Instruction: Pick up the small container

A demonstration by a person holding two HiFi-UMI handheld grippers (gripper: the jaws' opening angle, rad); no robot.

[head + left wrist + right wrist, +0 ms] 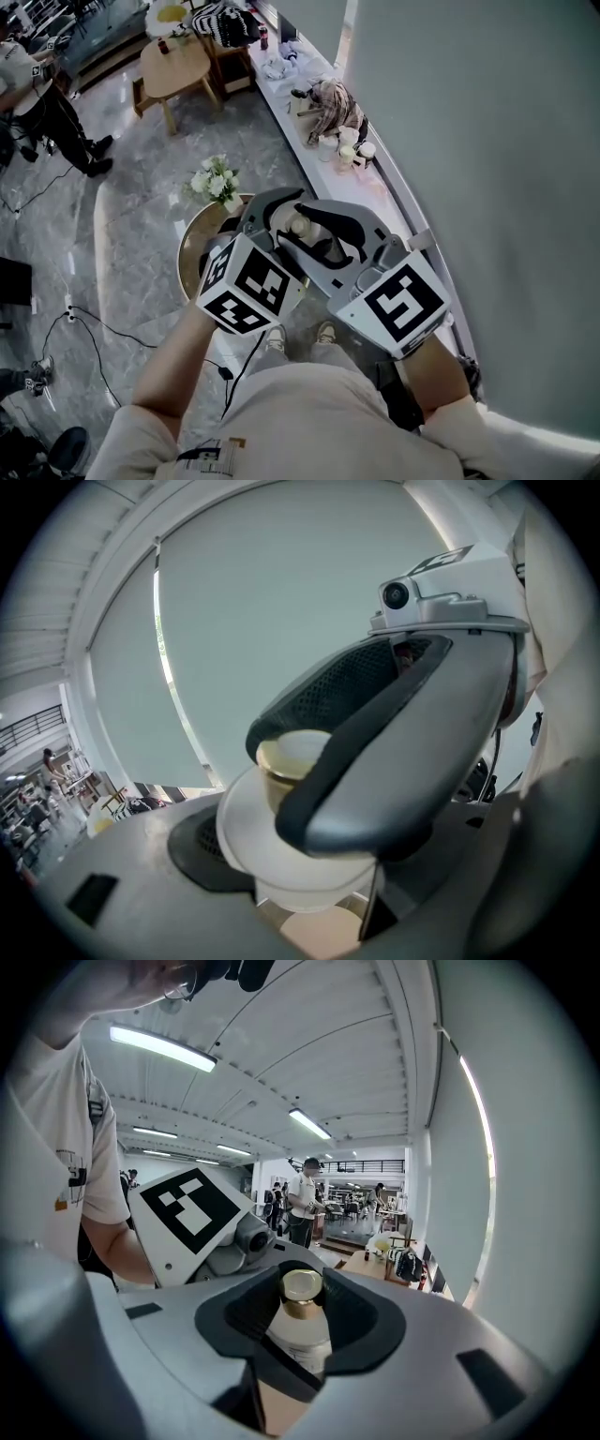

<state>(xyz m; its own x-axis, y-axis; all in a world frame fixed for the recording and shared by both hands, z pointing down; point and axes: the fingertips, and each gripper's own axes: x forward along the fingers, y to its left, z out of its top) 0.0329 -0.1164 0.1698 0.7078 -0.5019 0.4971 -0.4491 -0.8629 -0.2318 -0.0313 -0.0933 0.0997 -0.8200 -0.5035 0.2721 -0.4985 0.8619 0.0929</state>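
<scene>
The small container (300, 226), a white bottle with a gold cap (302, 1286), is lifted in the air in front of the person's chest. My right gripper (326, 225) is shut on it, a black pad (370, 1321) on each side of the body. My left gripper (279, 214) comes in from the other side, interleaved with the right one. In the left gripper view its left pad (199, 853) touches the container (272, 841). The right gripper's jaw lies across that view and hides the left gripper's other side, so its state is unclear.
Below the grippers on the marble floor stands a round low table (190, 246) with white flowers (214, 180). A long white ledge (298, 105) with cups (349, 150) runs along the grey wall. A wooden table (173, 66), a person (37, 94) and floor cables (94, 323) are at the left.
</scene>
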